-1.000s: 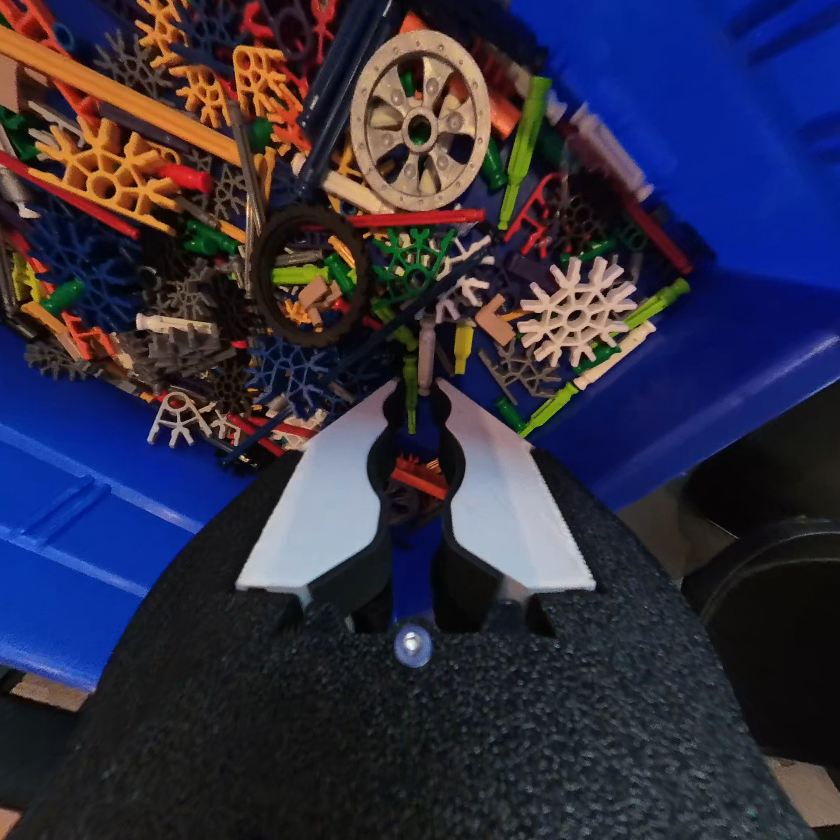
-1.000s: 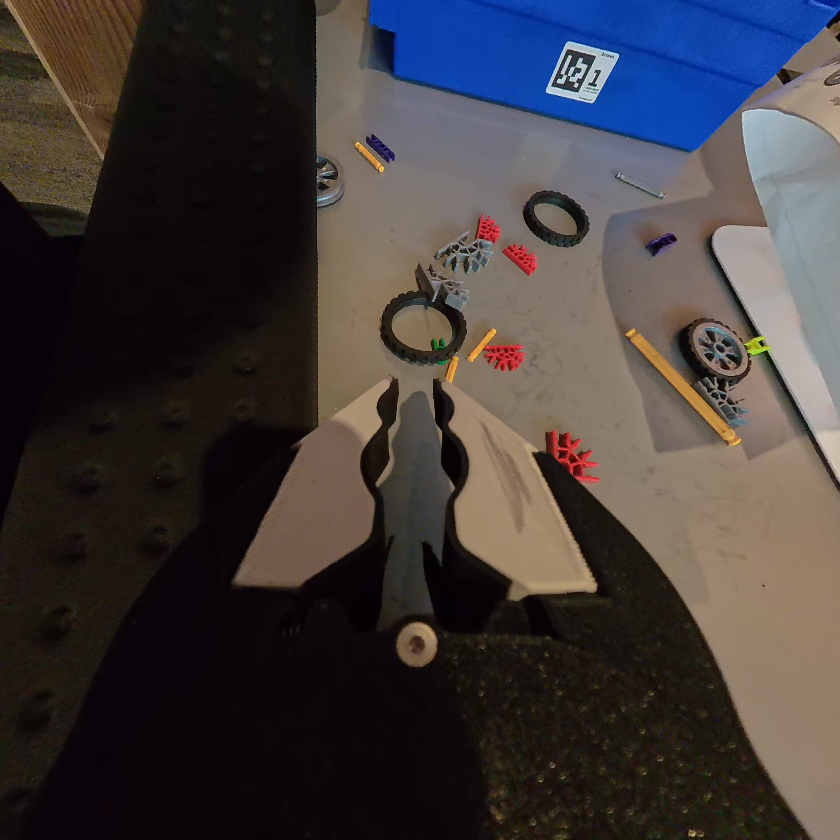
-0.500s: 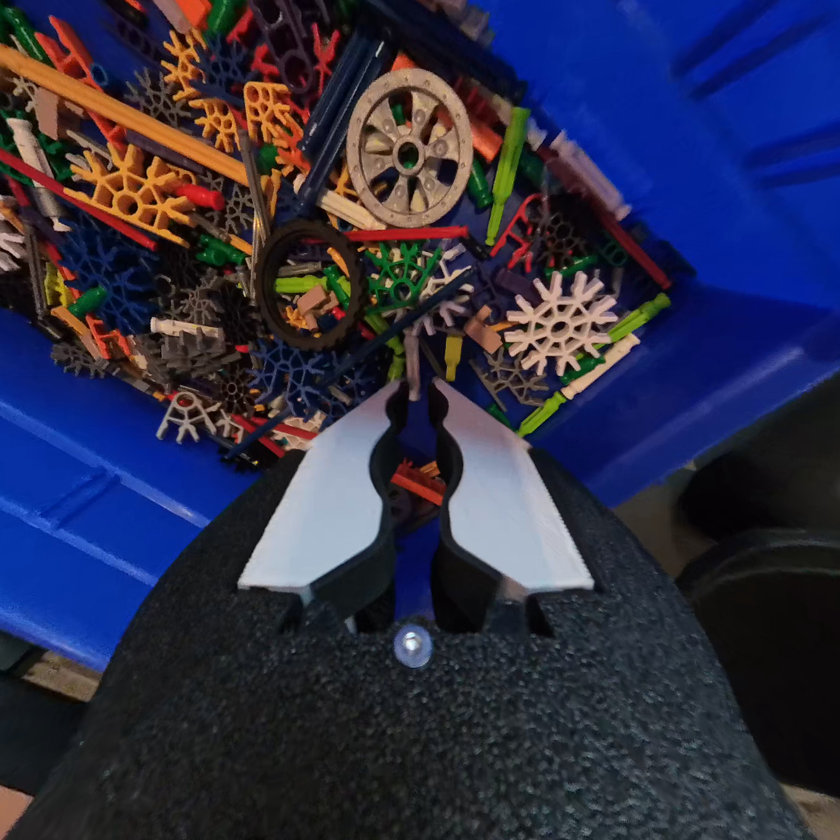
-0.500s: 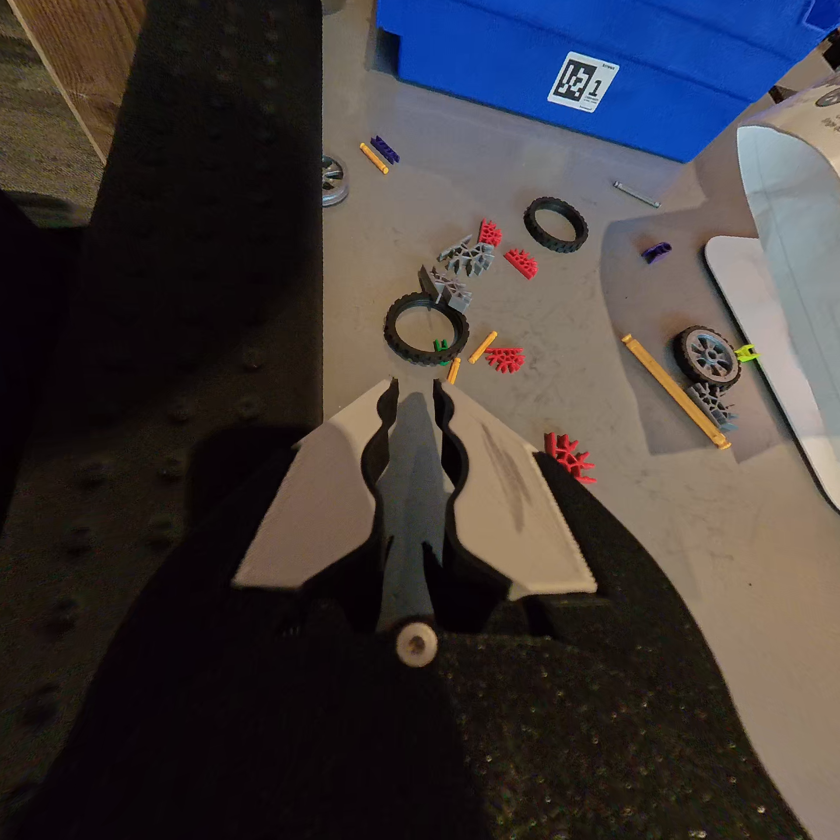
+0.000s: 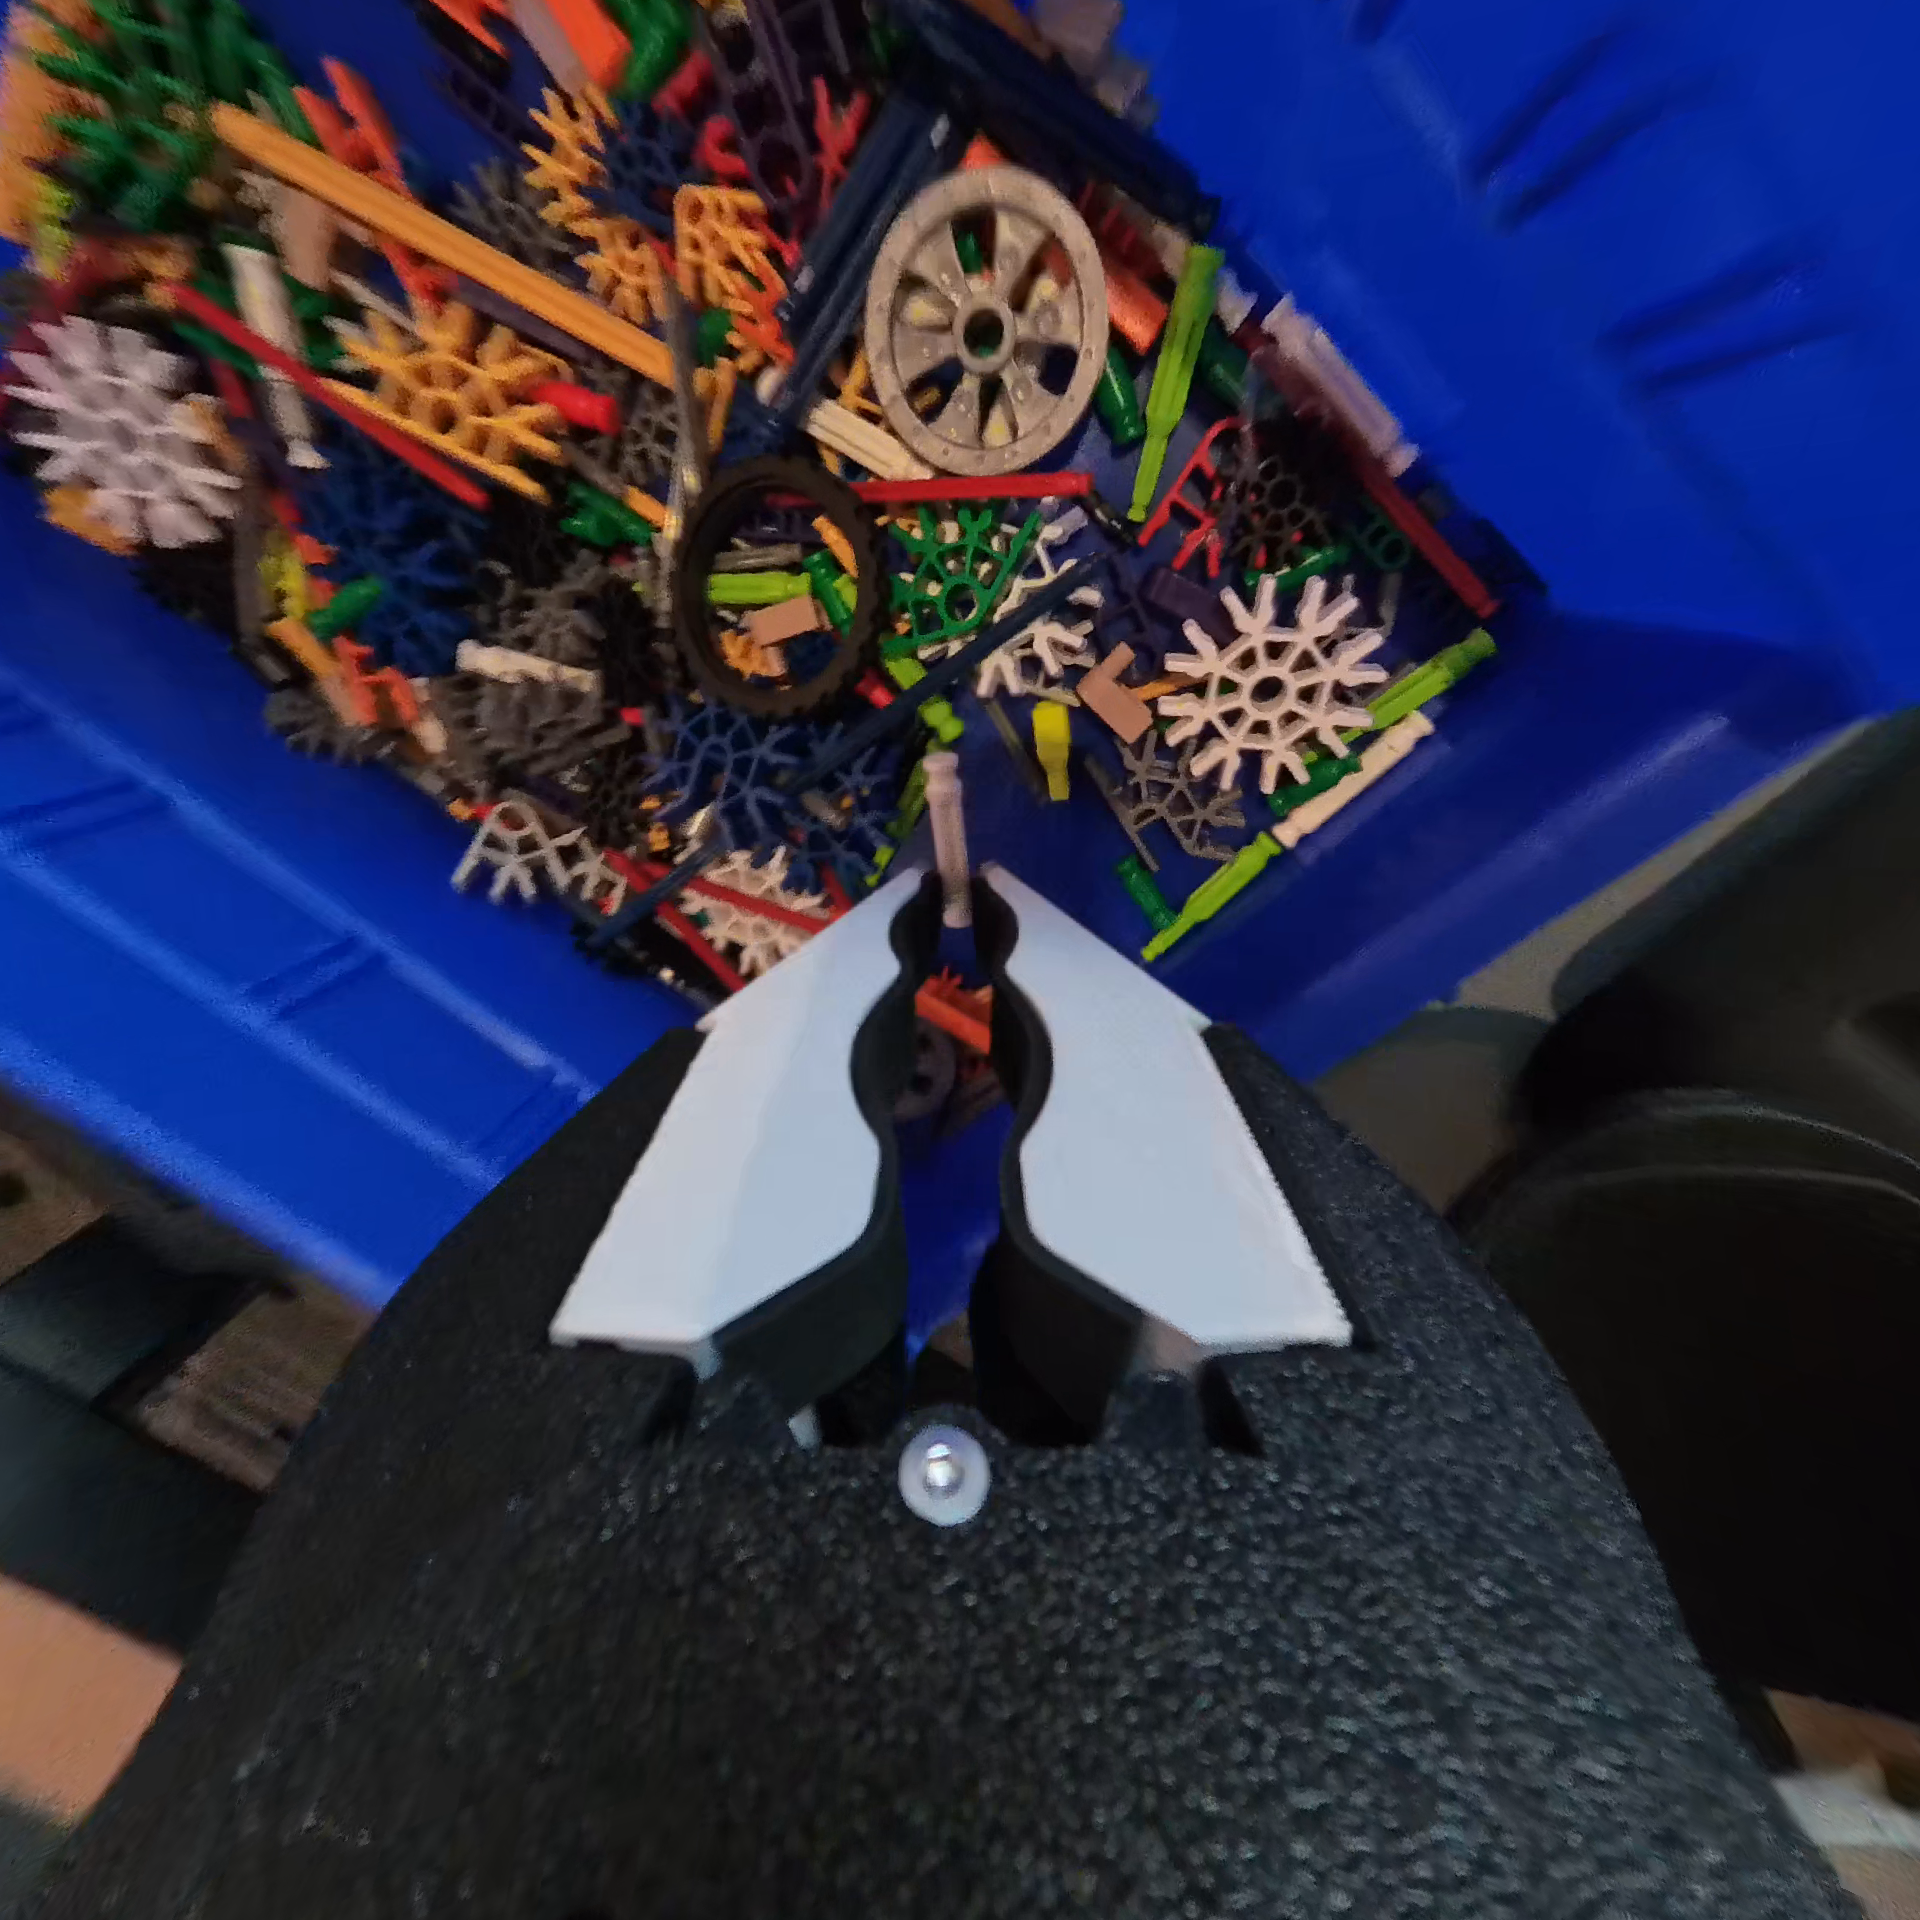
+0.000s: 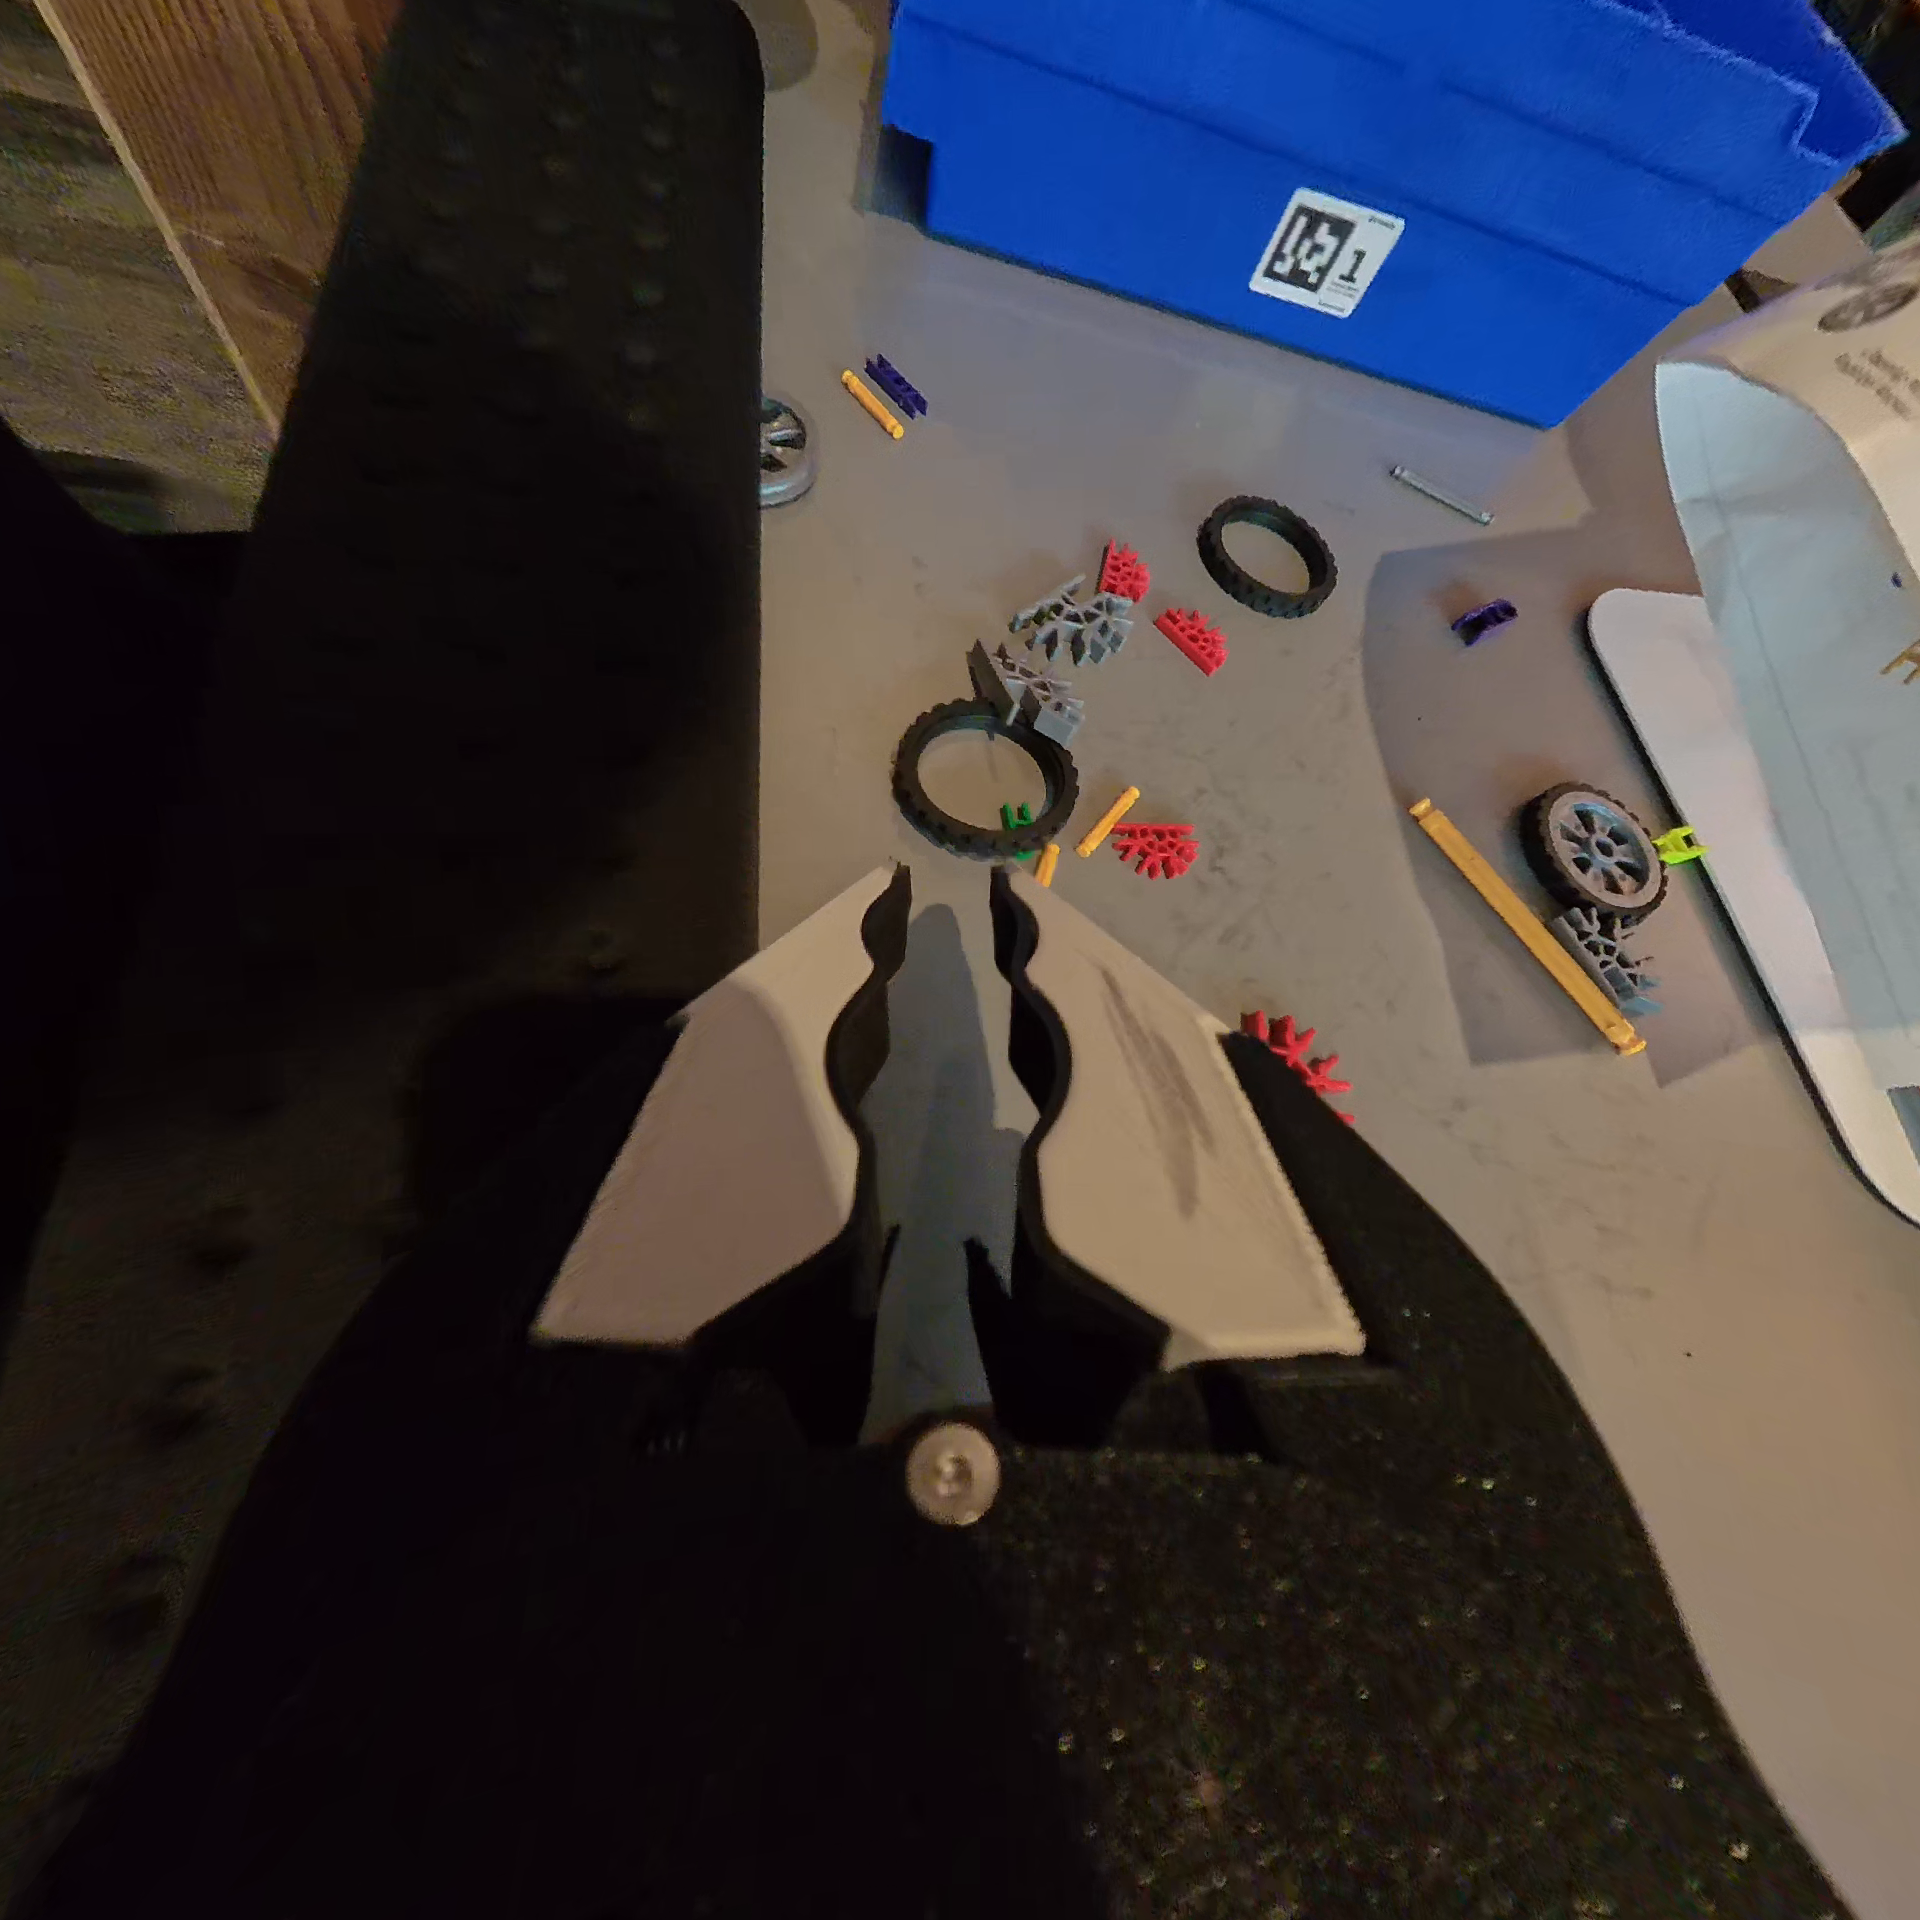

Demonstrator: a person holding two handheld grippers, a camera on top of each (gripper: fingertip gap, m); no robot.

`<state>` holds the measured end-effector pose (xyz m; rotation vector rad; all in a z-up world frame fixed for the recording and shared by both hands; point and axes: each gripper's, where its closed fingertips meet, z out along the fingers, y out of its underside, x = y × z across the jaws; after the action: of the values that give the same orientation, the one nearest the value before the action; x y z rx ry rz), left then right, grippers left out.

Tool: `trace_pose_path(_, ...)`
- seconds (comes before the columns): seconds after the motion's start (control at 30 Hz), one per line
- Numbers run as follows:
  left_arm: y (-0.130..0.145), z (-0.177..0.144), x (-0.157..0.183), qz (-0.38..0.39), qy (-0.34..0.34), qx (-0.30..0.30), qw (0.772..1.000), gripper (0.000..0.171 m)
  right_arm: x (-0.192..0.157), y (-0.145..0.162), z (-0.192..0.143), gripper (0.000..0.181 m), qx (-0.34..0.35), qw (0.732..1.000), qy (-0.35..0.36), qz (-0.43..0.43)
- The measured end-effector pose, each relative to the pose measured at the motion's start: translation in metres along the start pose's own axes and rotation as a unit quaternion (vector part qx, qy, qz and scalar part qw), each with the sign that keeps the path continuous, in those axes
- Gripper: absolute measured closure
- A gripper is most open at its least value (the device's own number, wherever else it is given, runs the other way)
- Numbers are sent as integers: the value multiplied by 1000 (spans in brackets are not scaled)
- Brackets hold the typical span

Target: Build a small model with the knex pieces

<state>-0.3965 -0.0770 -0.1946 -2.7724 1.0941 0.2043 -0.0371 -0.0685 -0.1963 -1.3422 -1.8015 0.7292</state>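
Left wrist view: left tool (image 5: 951,883), white angled fingers with black wavy inner pads on a black pebbled body, points down over a glossy blue plastic bin (image 5: 260,987). Its tips are pinched on a short pale grey plastic rod (image 5: 943,821), which juts straight ahead from them, above the heap. Ahead lies a tangle of coloured plastic construction pieces: a grey spoked wheel hub (image 5: 985,322) far ahead, a black toothed rubber tyre ring (image 5: 774,587) ahead-left, a white snowflake-shaped connector (image 5: 1270,686) ahead-right, and a long orange ridged rod (image 5: 436,244) far ahead-left.

Right wrist view: right tool (image 6: 948,883), same build, hangs over a matte grey surface (image 6: 1299,1195), tips parted by a narrow gap, gripping nothing. Just ahead sits a black knobbly tyre ring (image 6: 982,779); a red fan-shaped connector (image 6: 1153,847) lies ahead-right. Farther right are a long yellow rod (image 6: 1522,925) and a tyred grey wheel (image 6: 1595,852). The bin's outer wall (image 6: 1143,156) stands far ahead.
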Motion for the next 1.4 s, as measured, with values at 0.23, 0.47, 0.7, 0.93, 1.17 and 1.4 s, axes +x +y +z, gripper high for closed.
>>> trace_pose_path(0.23,-71,-91,37,39,-57,113,991,167,-6,-8,-20,166,20,999,23,-17)
trace_pose_path(0.47,-203,-91,160,187,7,196,963,166,2,-16,-66,164,73,992,103,-6)
trace_pose_path(0.7,-294,-52,264,282,86,218,930,166,9,14,-109,163,41,987,152,7)
trace_pose_path(0.93,-348,-13,302,300,138,201,922,166,24,66,-133,163,-50,982,184,10)
trace_pose_path(1.17,-363,9,319,277,186,191,923,160,20,84,-129,163,-73,986,148,22)
trace_pose_path(1.4,-322,-34,280,257,137,214,933,144,24,86,-122,163,-79,988,134,22)
